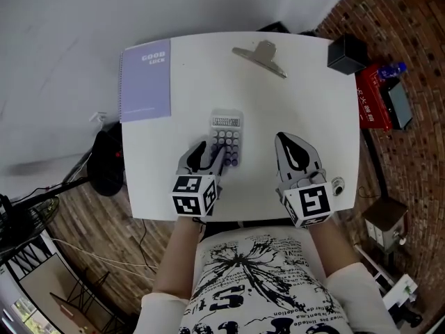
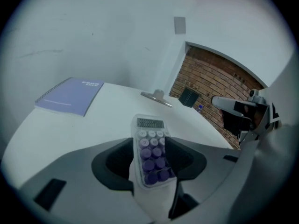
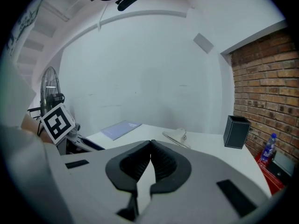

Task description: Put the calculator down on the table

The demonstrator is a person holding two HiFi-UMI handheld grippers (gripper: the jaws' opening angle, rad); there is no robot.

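The calculator (image 1: 227,134), white with purple keys, lies flat on the white table (image 1: 299,96), display end away from me. My left gripper (image 1: 212,153) stands around its near end. In the left gripper view the calculator (image 2: 150,139) sits between the two dark pads, and the left gripper (image 2: 149,148) is open, the jaws spread wide alongside its edges without squeezing it. My right gripper (image 1: 288,143) hovers to the right of the calculator and apart from it. In the right gripper view the right gripper (image 3: 150,143) is shut, its tips together with nothing between them.
A lilac notebook (image 1: 146,78) lies at the table's far left corner, a metal clip (image 1: 261,54) at the far middle, and a black box (image 1: 348,53) at the far right corner. A red box (image 1: 372,99) sits on the floor beyond the right edge.
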